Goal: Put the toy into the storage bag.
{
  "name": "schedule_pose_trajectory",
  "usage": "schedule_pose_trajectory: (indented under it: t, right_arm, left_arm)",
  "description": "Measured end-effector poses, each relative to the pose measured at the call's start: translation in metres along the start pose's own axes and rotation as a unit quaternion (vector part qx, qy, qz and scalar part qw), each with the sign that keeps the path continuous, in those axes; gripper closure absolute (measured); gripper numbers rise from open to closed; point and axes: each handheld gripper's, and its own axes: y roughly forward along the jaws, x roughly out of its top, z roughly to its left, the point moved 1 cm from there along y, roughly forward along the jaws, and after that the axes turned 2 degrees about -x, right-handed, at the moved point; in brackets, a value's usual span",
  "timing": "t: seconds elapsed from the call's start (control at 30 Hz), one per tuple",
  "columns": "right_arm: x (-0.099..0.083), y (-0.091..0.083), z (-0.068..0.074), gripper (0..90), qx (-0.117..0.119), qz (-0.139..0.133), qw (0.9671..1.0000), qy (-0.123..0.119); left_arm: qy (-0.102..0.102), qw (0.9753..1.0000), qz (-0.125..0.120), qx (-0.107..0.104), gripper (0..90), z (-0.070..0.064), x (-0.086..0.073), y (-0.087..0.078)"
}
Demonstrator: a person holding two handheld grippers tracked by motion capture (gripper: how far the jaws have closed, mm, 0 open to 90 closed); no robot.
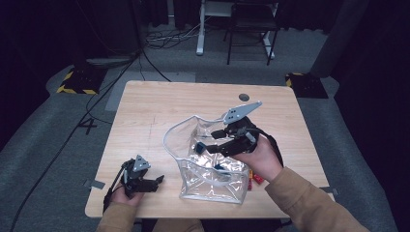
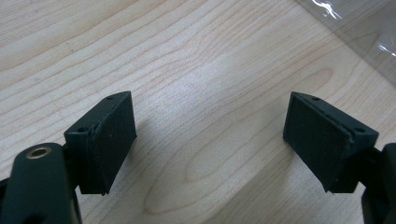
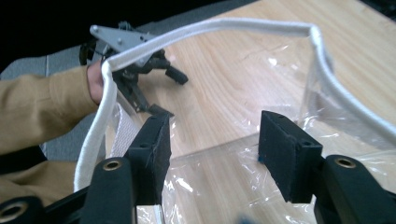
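wooden table, grey carpet floor, dark curtains, black chair

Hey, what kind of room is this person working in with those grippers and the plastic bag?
Probably a lab or recording studio, not a home: dark curtains surround a lone wooden table, cables run over grey carpet, and yellow-black hazard-striped bases sit on the floor.

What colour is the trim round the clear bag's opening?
White; the trim on the clear bag shows best in the right gripper view.
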Motion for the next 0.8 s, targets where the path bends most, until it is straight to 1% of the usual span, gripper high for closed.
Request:
schedule_pose_trajectory:
  t: [0.13, 0.27, 0.4, 0.53, 0.63, 0.8]
  right_arm:
    - [0.000, -0.010, -0.003, 43.8, -0.008, -0.021, 0.9997, 0.005]
    - [-0.002, -0.020, -0.007, 43.8, -0.019, -0.035, 0.9992, 0.010]
    - [-0.003, -0.028, -0.012, 43.8, -0.028, -0.042, 0.9986, 0.016]
    - [-0.004, -0.041, -0.018, 43.7, -0.041, -0.051, 0.9976, 0.022]
    - [-0.006, -0.051, -0.024, 43.6, -0.051, -0.060, 0.9965, 0.029]
    - [-0.010, -0.067, -0.036, 43.2, -0.069, -0.063, 0.9947, 0.044]
  left_arm:
    - [0.000, 1.0000, 0.000, 0.000, 17.4, 0.000, 0.000, 0.000]
    - [0.000, 1.0000, 0.000, 0.000, 17.4, 0.000, 0.000, 0.000]
    - [0.000, 1.0000, 0.000, 0.000, 17.4, 0.000, 0.000, 0.000]
    - [0.000, 1.0000, 0.000, 0.000, 17.3, 0.000, 0.000, 0.000]
    - [0.000, 1.0000, -0.001, 0.000, 17.3, 0.000, 0.000, 0.000]
    - [0.000, 1.0000, -0.001, 0.000, 17.3, 0.000, 0.000, 0.000]
